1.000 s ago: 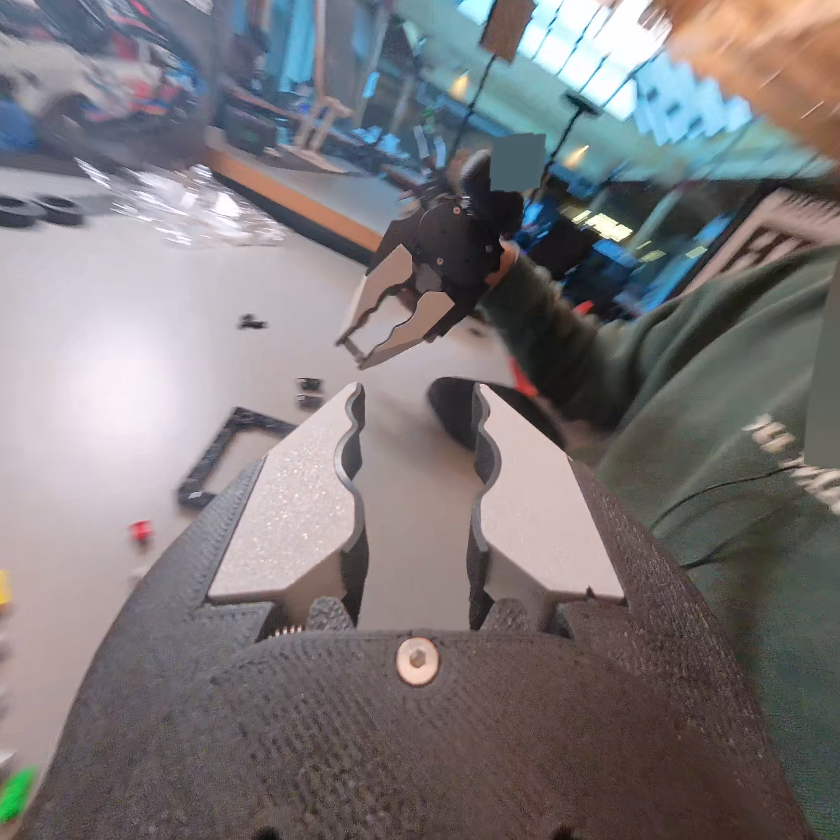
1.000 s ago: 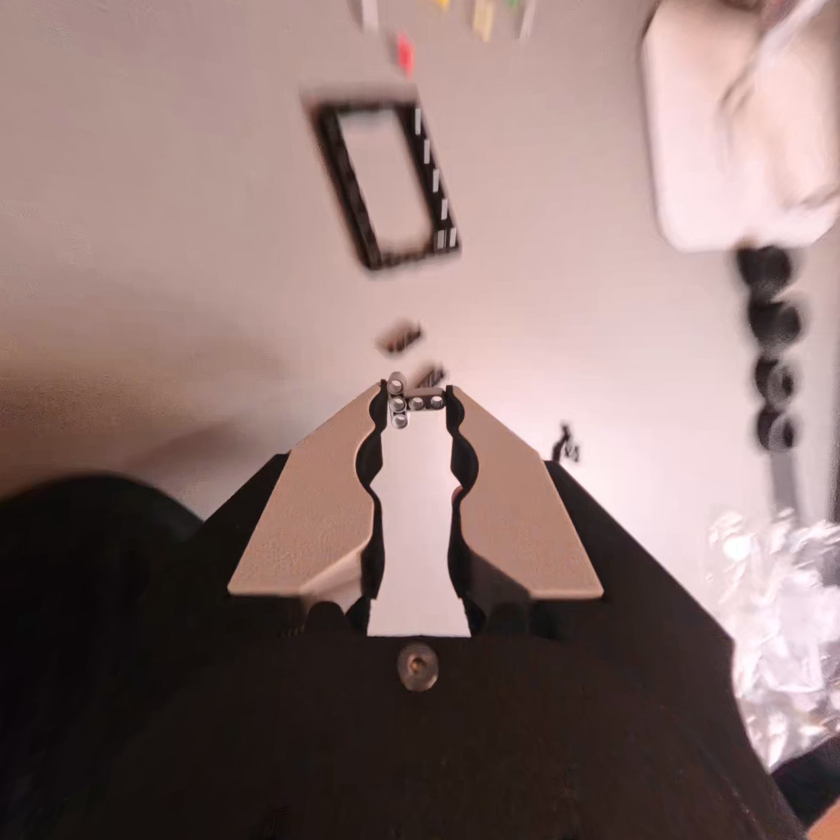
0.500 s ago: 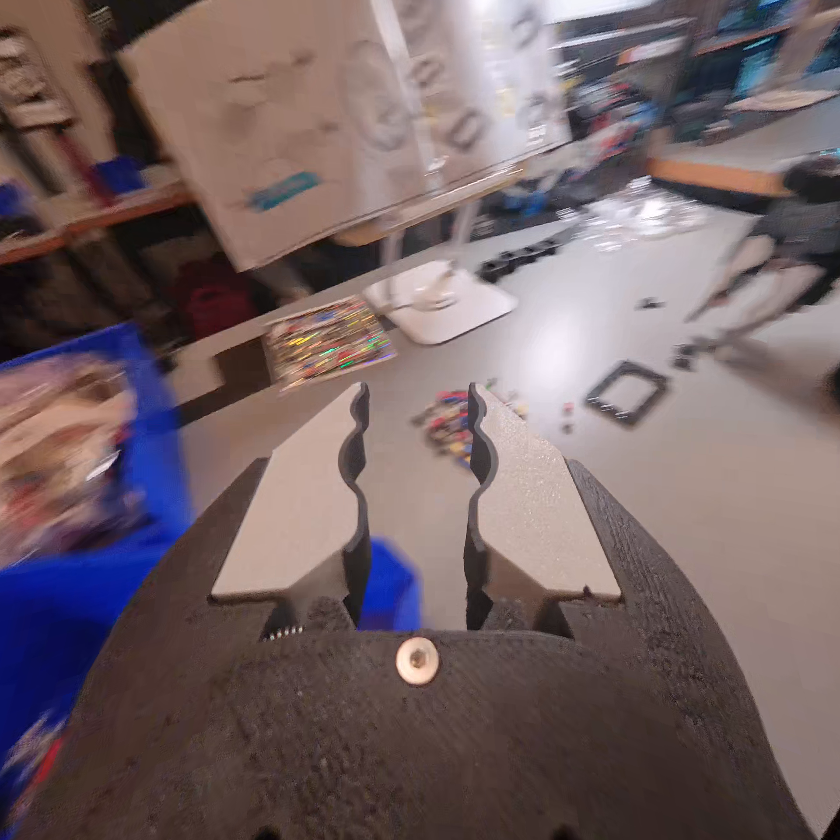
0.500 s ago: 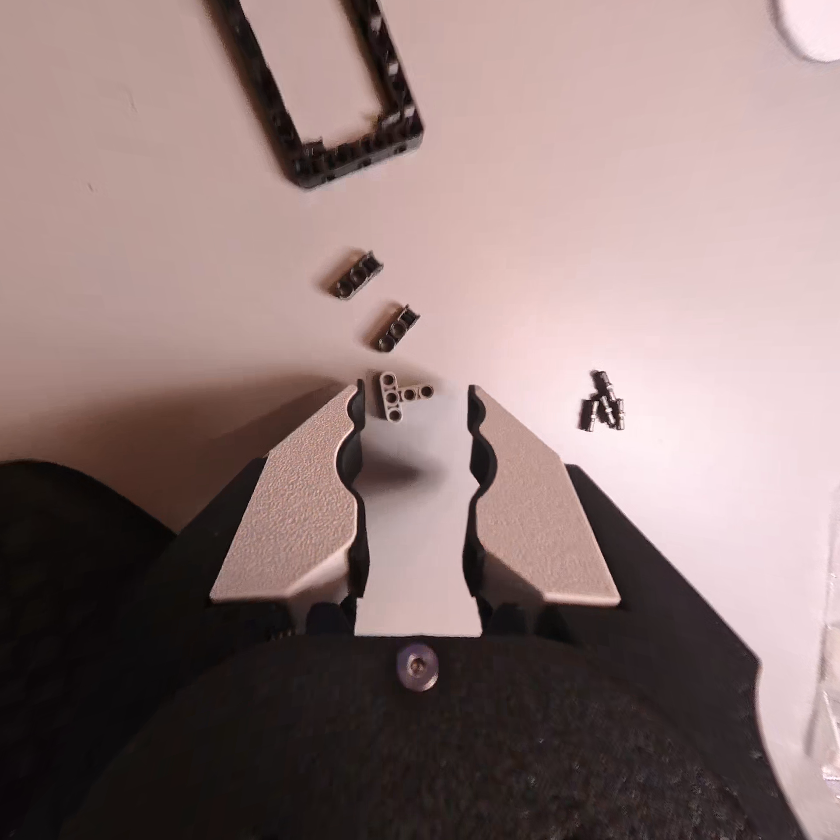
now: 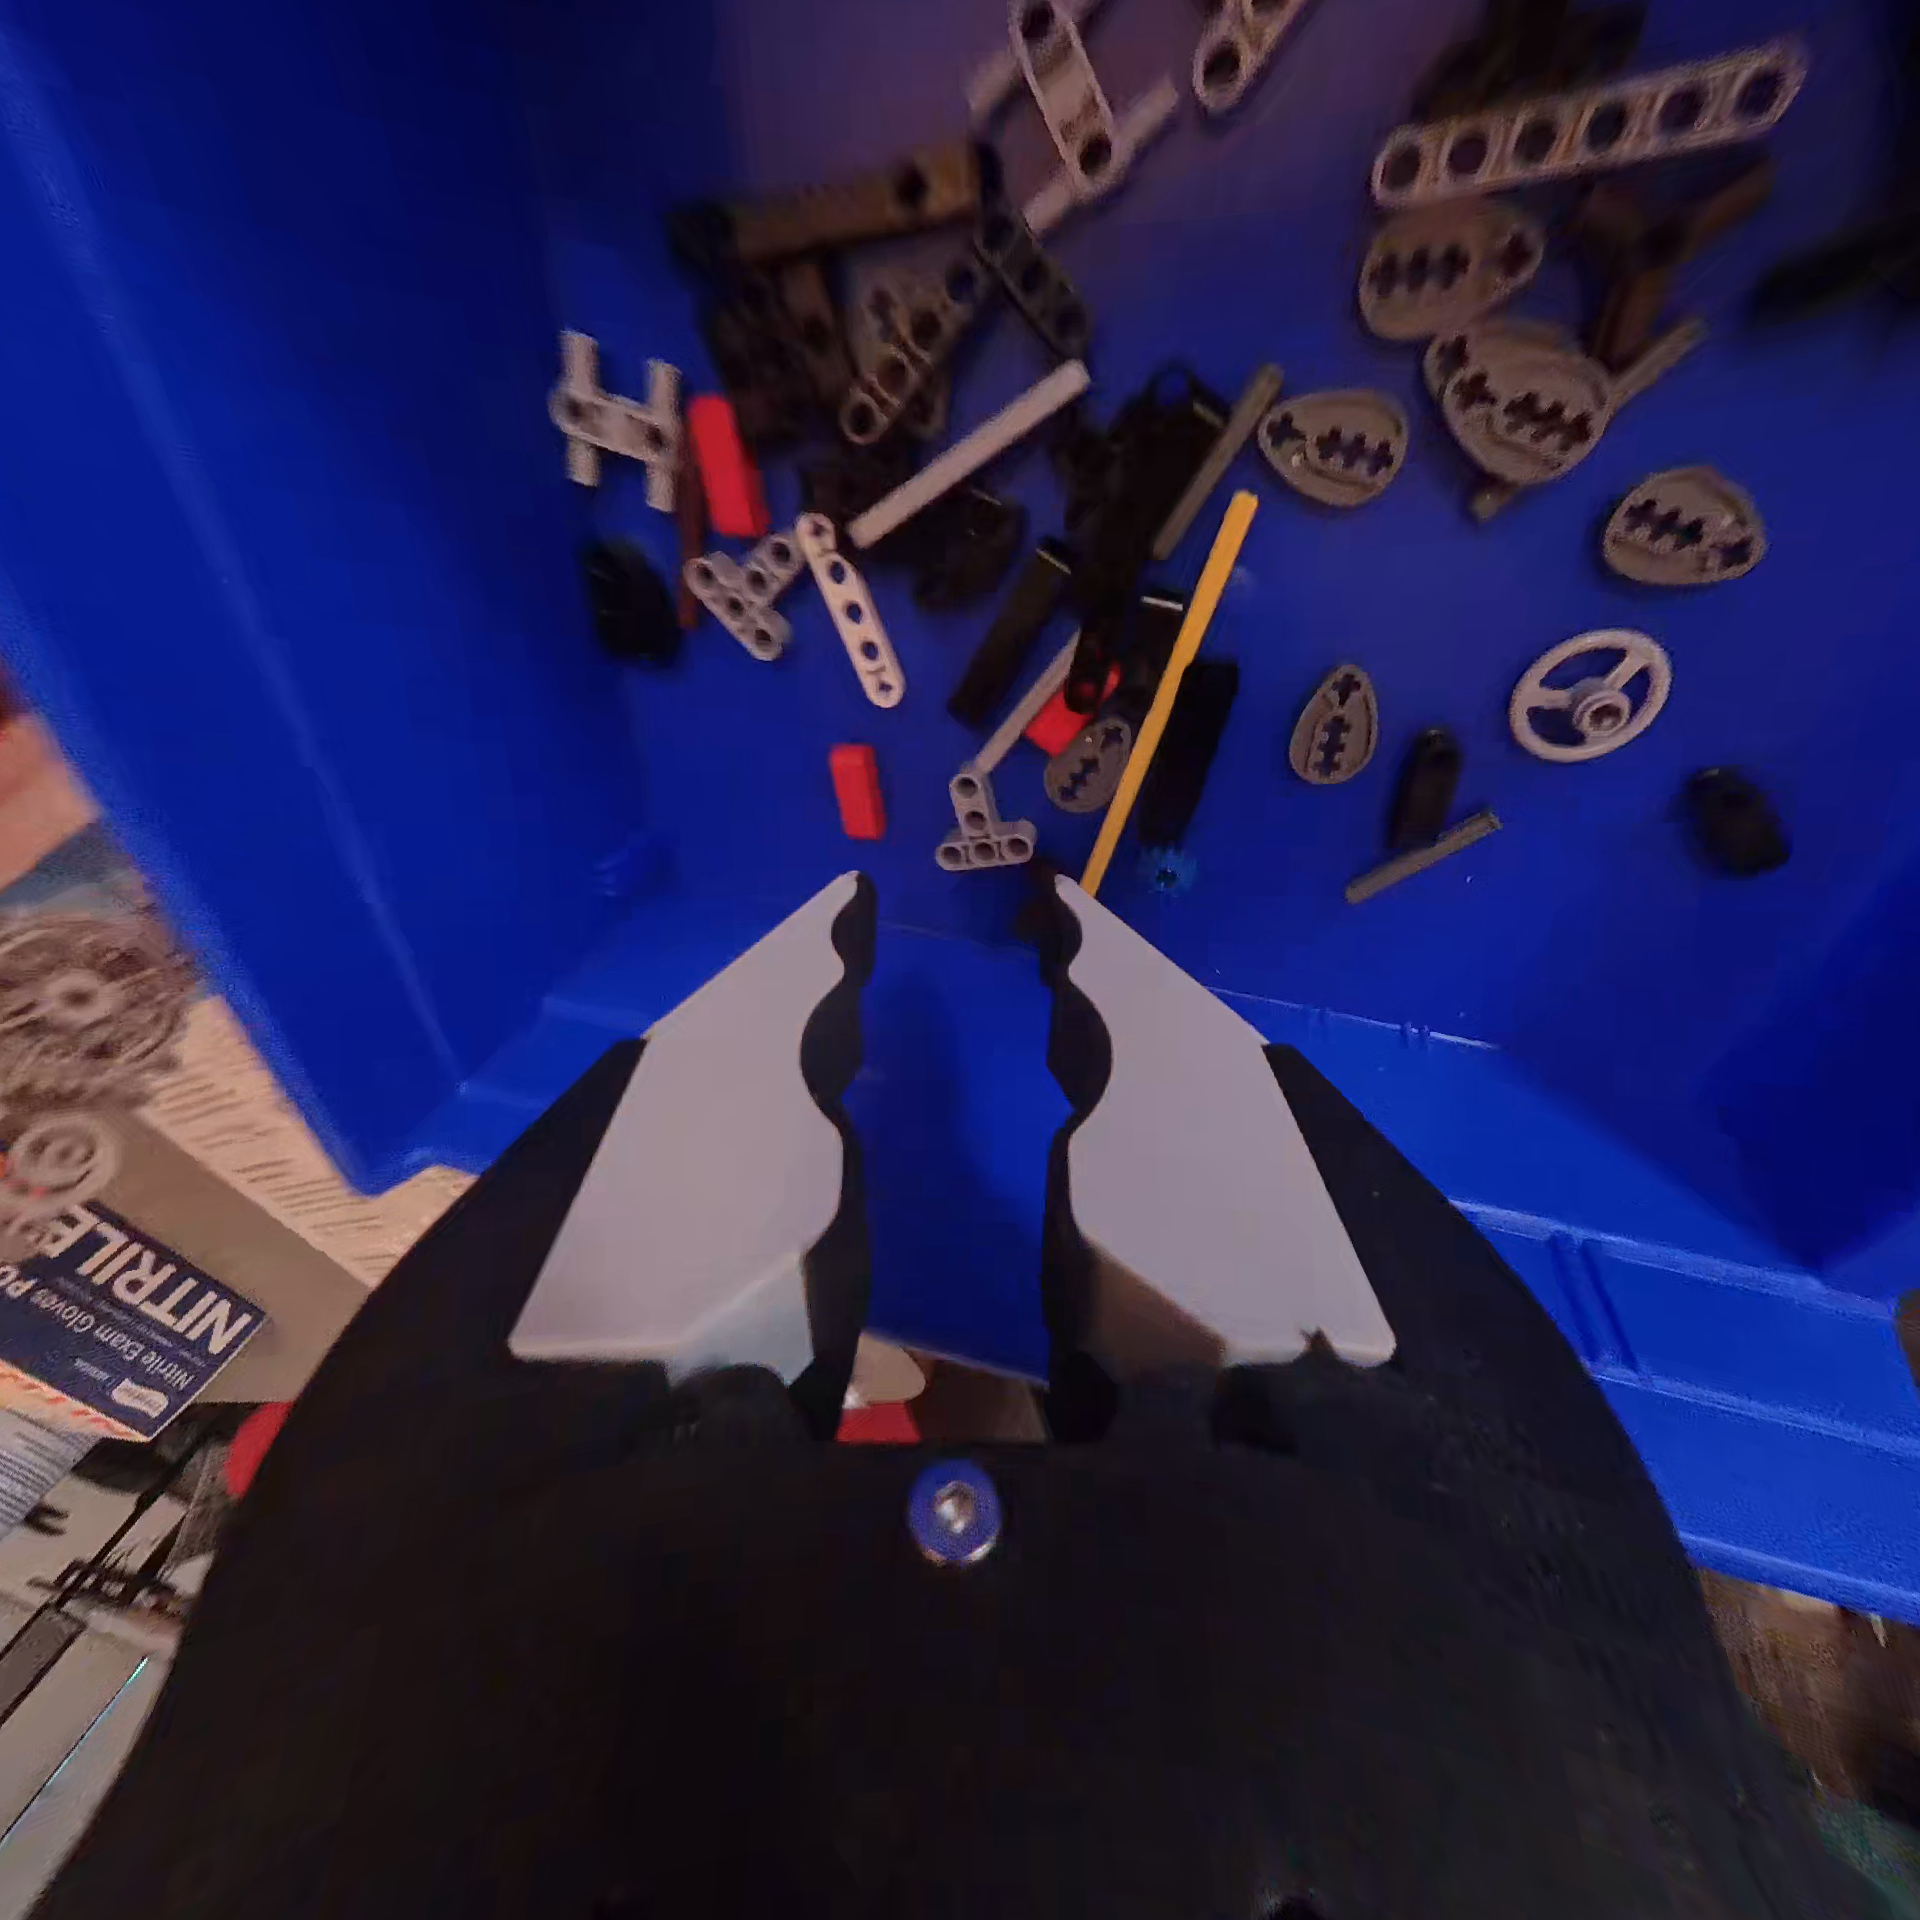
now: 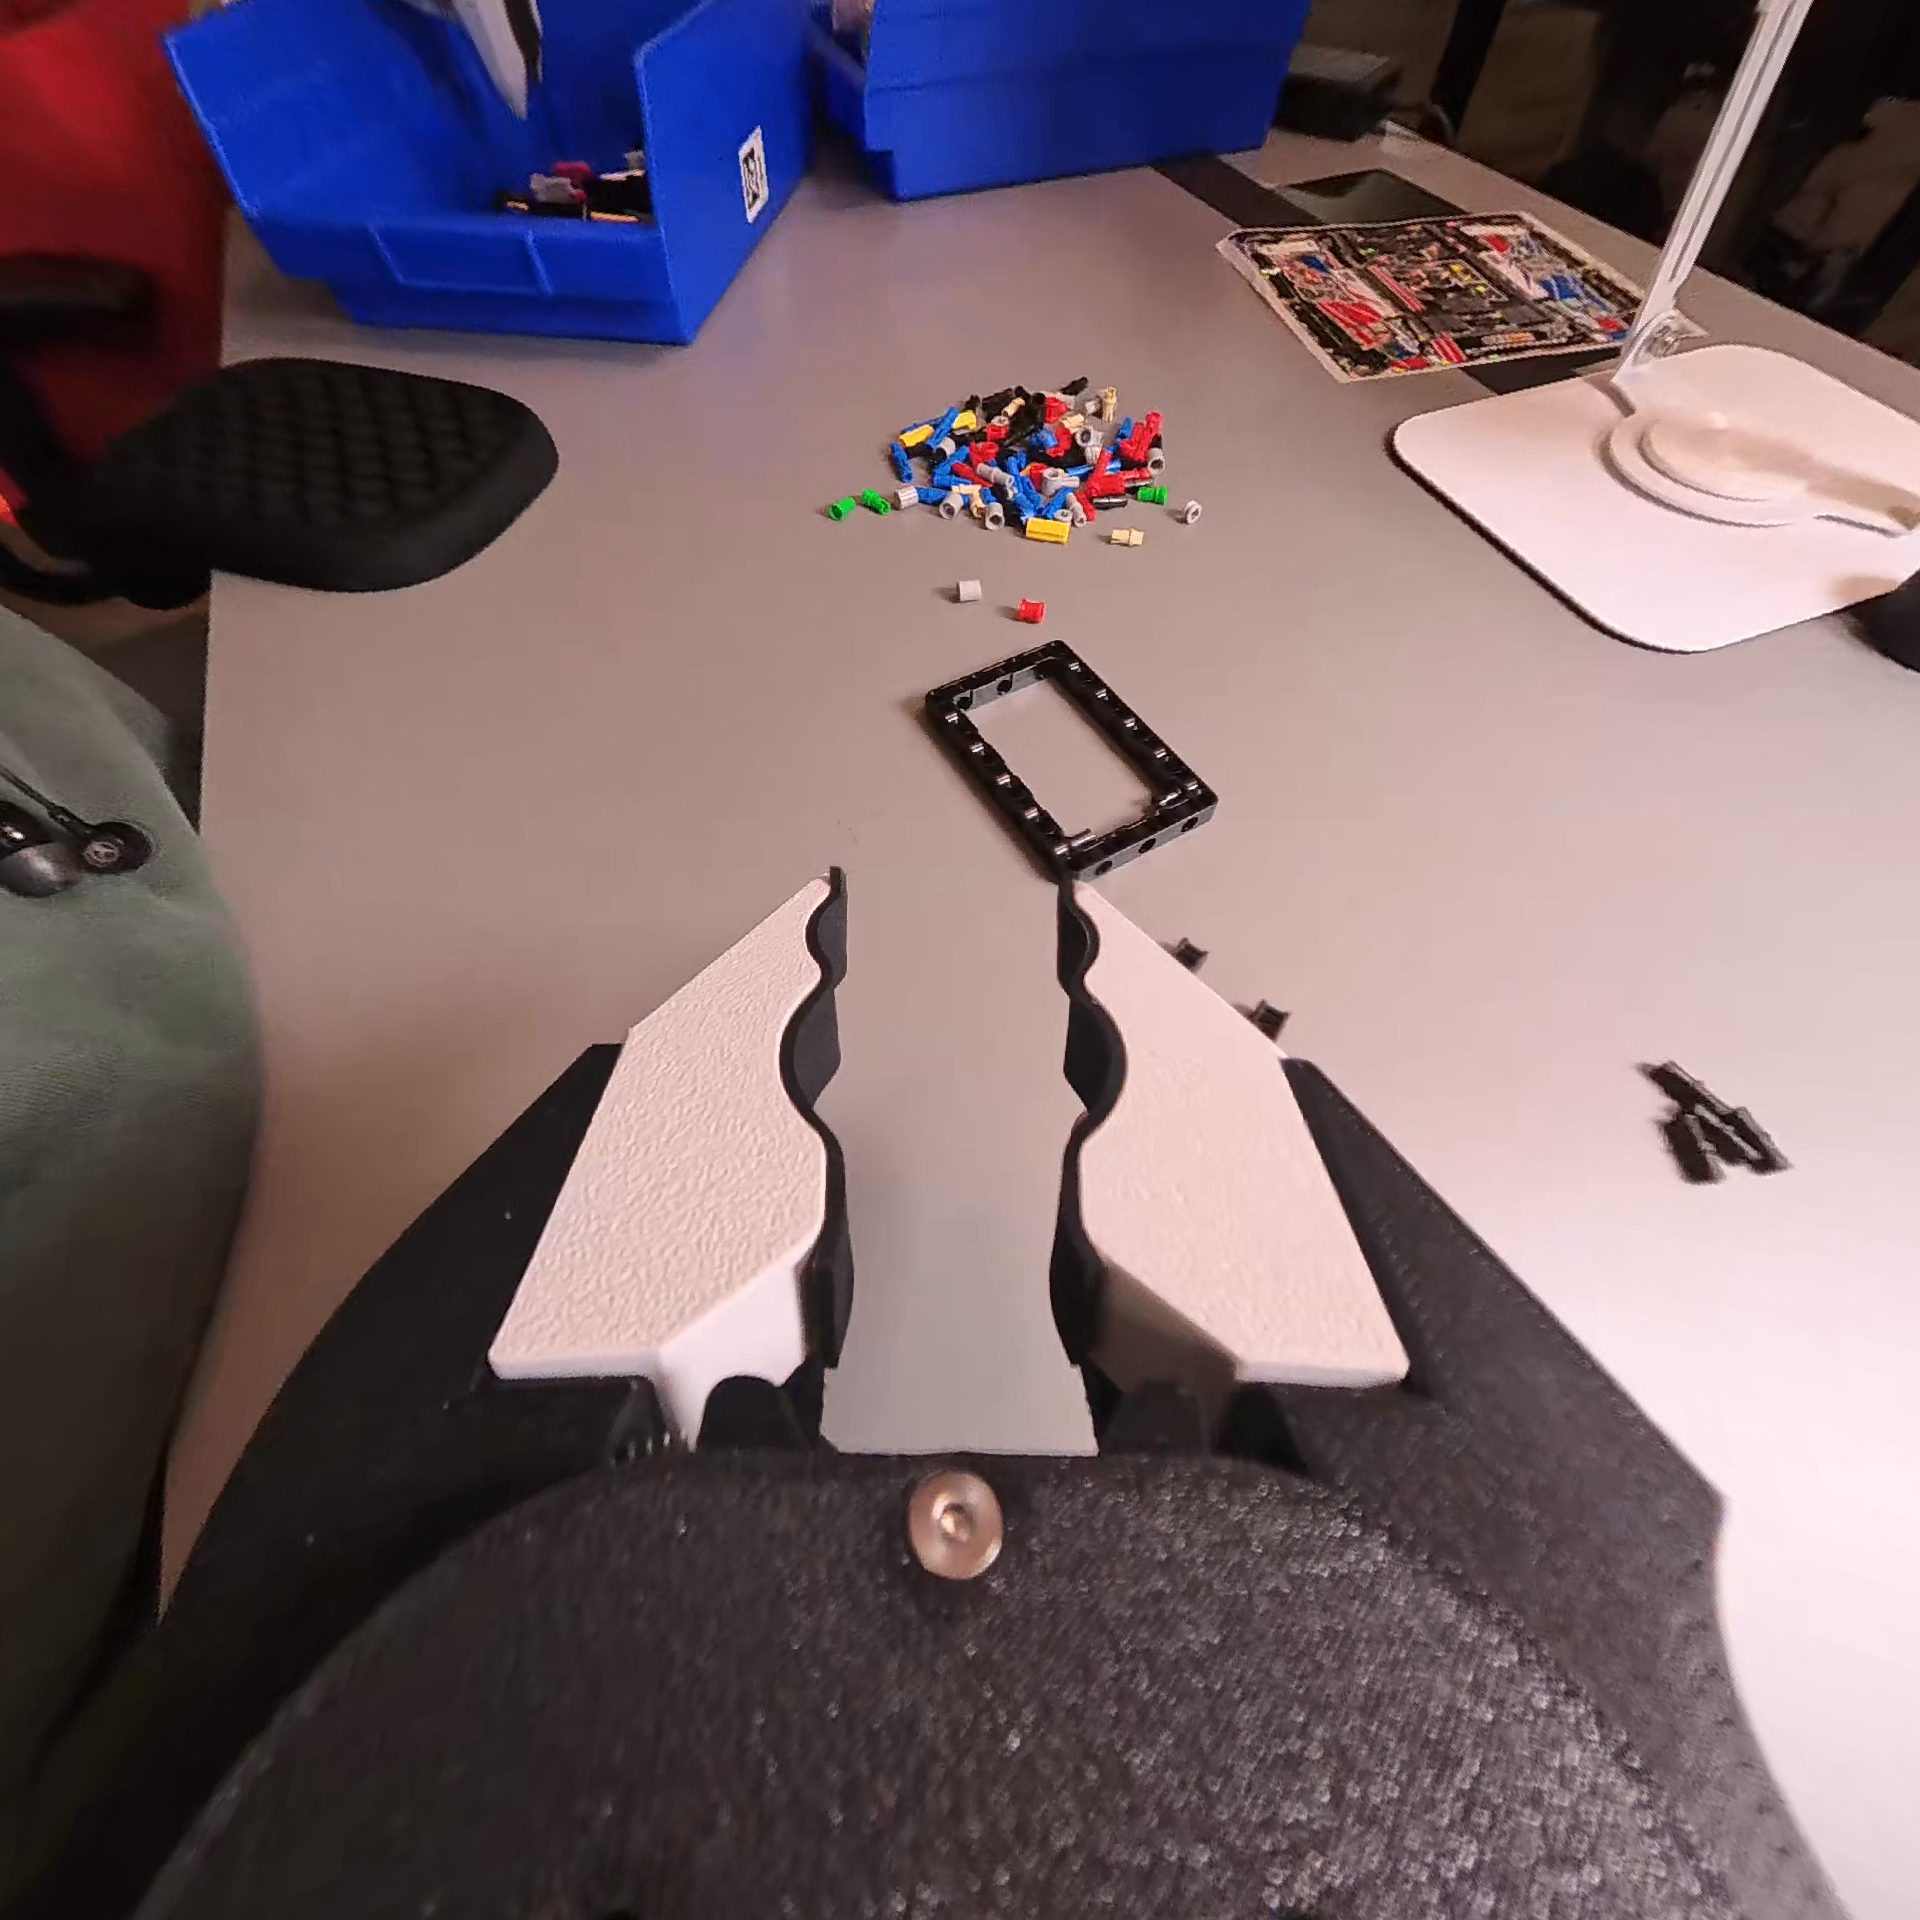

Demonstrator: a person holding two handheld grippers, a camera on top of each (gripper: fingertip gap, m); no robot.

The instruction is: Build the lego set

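Left tongs (image 5: pixel 956 899), open and empty, hang over a blue plastic bin (image 5: pixel 312 520) of loose parts; a grey T-shaped beam (image 5: pixel 982 826) lies just ahead of the tips. Crowding by a red brick (image 5: pixel 858 790) and yellow axle (image 5: pixel 1169 696) could foul a pinch. Right tongs (image 6: pixel 951 904), likewise open, hover above the grey counter (image 6: pixel 520 779), the black rectangular frame (image 6: pixel 1070 758) just beyond.

A grey table (image 6: pixel 540 748) carries a white lamp base (image 6: pixel 1621 520); a black mesh chair back (image 6: pixel 301 468) stands beside its edge.
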